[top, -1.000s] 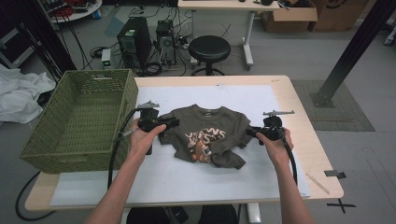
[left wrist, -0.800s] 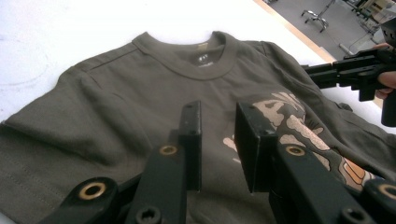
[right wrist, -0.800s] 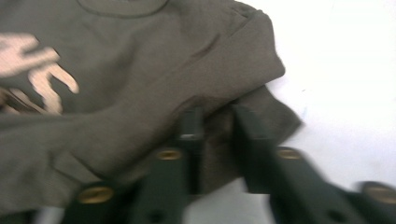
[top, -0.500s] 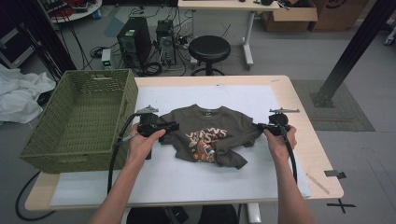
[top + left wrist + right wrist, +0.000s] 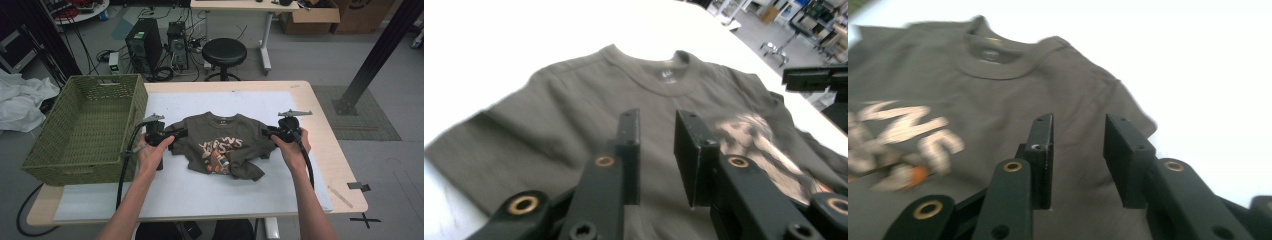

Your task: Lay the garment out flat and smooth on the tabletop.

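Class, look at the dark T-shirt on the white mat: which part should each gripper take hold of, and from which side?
Take the T-shirt at its sleeve edges, each gripper coming in from its own side. It lies flat, collar away, and the sleeves give free edges. The left gripper and right gripper already point there, jaws apart.

High view: fixed overhead, facing forward and down across table, far. Left gripper view: close, low, looking along jaws over t-shirt. Right gripper view: same closeness, opposite side. Shared: t-shirt collar.

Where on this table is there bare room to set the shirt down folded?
Bare white mat runs along the near edge below the t-shirt, and behind its collar toward the far edge. Crowded: the left side, taken by the green basket.
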{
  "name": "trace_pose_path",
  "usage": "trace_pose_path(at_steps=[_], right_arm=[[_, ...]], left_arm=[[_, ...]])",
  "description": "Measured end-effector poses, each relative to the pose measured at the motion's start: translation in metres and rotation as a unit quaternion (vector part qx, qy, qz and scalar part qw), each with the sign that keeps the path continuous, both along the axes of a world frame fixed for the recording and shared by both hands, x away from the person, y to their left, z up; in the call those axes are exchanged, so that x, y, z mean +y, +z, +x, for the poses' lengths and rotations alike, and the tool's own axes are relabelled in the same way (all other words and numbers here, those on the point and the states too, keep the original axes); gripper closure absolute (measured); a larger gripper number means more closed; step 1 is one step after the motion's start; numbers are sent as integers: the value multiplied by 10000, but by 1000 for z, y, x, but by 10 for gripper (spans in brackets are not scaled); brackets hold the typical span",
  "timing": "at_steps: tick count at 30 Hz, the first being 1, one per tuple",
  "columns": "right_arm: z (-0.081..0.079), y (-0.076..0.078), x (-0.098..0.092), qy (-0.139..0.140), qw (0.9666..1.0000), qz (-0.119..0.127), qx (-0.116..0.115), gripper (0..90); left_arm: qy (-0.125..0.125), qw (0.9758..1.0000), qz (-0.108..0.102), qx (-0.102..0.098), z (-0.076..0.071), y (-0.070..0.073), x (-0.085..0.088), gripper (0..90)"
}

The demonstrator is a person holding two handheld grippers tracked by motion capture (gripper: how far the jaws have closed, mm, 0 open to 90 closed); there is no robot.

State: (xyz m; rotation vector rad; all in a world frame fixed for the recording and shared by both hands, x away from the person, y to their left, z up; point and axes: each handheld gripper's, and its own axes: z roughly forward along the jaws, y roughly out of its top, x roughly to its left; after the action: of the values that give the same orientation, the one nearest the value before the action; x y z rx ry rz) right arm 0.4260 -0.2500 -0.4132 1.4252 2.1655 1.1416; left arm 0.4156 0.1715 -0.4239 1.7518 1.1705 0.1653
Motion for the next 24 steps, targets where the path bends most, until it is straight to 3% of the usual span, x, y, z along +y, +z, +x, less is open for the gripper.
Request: trace_pose_path(at_steps=[1,5,6,10,14,15,17,19,21,24], right_arm=[[4,-1,0,-4,10000,-19,49,642],[27,-15,-3,-211,9991,-29,379,626],[30,-16,-3,-243,9990,-12,378,618],[38,-18,-2,-322,9991,-174,219,590],[42,-24,0,-309,9986,-341,255,537],[42,-27,3,-229,9980,-499,317,519],[41,-28,8,-181,9970,-726,191,511],[39,-28,13,-62,9964,-834,125,619],[38,-28,19,59,9964,-844,70,713],[38,-27,23,212,9965,-802,114,844]], left_arm=[[-30,9997,217,80,12,-1,-3,706],[196,9995,234,53,39,1,-5,658],[247,9992,296,40,46,2,-5,654],[256,9958,879,-46,79,0,-7,656],[150,9909,1325,-190,94,-9,-10,642],[103,9902,1381,-186,94,-12,-11,647],[-62,9878,1552,-54,94,-21,-14,646],[-57,9877,1553,-197,91,-24,-15,646],[-84,9875,1562,-195,91,-24,-15,662],[-187,9918,1266,-17,91,-25,-16,824]])
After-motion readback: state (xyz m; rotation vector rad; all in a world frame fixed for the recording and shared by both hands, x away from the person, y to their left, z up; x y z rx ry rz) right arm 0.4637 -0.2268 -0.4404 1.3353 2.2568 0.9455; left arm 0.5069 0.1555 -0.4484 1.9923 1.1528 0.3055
